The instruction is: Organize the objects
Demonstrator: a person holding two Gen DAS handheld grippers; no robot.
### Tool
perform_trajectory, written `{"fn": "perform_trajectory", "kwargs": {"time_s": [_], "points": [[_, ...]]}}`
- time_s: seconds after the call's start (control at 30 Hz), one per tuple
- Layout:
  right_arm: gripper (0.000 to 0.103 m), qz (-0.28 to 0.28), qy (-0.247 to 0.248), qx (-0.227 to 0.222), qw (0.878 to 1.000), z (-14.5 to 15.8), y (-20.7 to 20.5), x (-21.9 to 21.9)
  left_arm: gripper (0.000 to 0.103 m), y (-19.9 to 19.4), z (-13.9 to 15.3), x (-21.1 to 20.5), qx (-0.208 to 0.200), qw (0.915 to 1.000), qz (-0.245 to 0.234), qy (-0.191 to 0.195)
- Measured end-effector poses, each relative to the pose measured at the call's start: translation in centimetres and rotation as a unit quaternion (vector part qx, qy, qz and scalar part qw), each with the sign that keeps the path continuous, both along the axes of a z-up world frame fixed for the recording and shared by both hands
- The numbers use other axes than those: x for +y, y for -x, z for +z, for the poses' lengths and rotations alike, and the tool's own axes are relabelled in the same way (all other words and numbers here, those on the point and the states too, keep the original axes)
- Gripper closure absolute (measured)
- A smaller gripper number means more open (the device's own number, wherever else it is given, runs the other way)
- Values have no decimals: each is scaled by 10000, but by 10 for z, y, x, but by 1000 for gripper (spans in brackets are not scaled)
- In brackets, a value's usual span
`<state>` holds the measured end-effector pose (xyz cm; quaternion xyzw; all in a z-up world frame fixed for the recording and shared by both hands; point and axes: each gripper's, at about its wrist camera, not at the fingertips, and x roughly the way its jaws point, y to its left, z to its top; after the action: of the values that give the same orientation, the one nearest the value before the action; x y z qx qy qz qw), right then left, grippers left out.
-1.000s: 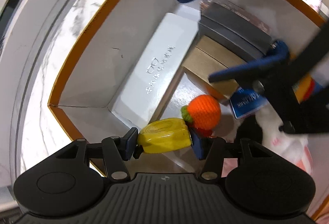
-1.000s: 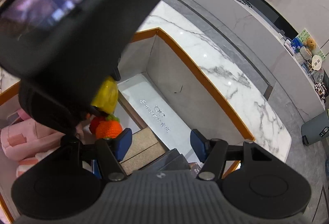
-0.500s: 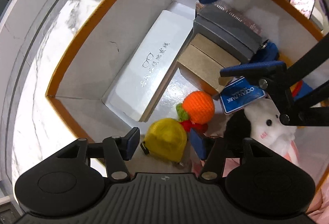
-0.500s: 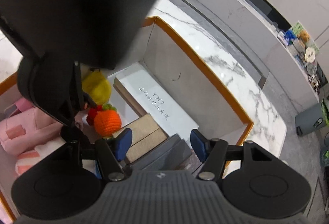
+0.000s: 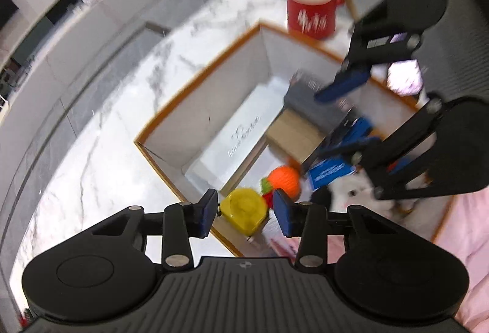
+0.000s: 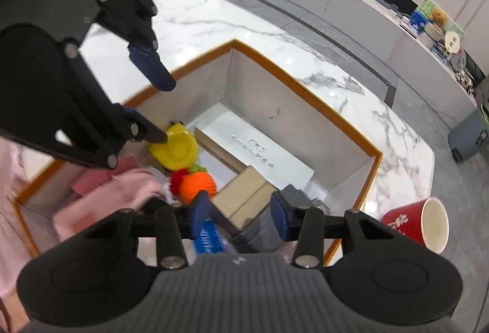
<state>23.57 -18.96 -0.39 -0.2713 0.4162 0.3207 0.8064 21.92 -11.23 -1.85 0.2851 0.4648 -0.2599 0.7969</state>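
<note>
Yellow tape measure (image 5: pixel 244 210) lies flat on the floor of our orange-rimmed box (image 5: pixel 195 79), in the corner at six o'clock of the left wrist view, just beside an orange knitted fruit (image 5: pixel 284 180) with a red bit against it. Our left gripper (image 5: pixel 244 212) hangs above the box with its jaws wide and nothing between them; the tape measure shows through the gap but sits below, untouched. Our right gripper (image 6: pixel 238 216) is likewise spread wide and holds nothing, hovering over the box's other side. In the right wrist view the tape measure (image 6: pixel 177 148) is at nine o'clock from the white case (image 6: pixel 259 149), which lies along the box wall. Near the fruit (image 6: pixel 197 186) sit a tan carton (image 6: pixel 244 200) and a grey block (image 6: pixel 266 229), with a blue card (image 6: pixel 211 239) under our right fingers. A pink cloth (image 6: pixel 122 195) covers the box's seven o'clock end. A red cup (image 6: pixel 418 226) stands on the marble counter (image 6: pixel 336 82) outside the box, at four o'clock.
</note>
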Motion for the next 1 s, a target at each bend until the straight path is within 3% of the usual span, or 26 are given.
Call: {"fn": "perform_trajectory", "kwargs": {"time_s": [0.2,0.33,0.43,0.5,0.63,0.77,0.87,0.93,1.0], "points": [[56,-474,-474,-241,9975,31,37,-6,53,59,47,19,-805,9931,292,795],[54,-682,-662,-488,9943,51,71,-8,47,97,71,32,-1465,9798,496,1265],[48,-954,-872,-576,9899,63,95,-13,38,121,86,46,-1711,9675,756,1703],[46,-1132,-1065,-702,9854,69,112,-16,34,135,87,53,-1770,9599,958,1953],[39,-1480,-1605,-729,9732,71,145,-20,29,156,75,61,-2097,9441,1465,2081],[34,-1806,-1996,-726,9604,60,171,-16,26,178,65,74,-2330,9201,2028,2409],[29,-1992,-2061,-909,9537,50,190,-10,14,193,54,83,-2589,8993,2425,2556],[27,-2119,-2120,-1007,9487,45,198,-10,13,198,45,86,-2664,8933,2601,2519],[26,-2267,-2182,-1090,9430,41,204,-10,9,201,38,86,-2694,8931,2722,2359]]}}
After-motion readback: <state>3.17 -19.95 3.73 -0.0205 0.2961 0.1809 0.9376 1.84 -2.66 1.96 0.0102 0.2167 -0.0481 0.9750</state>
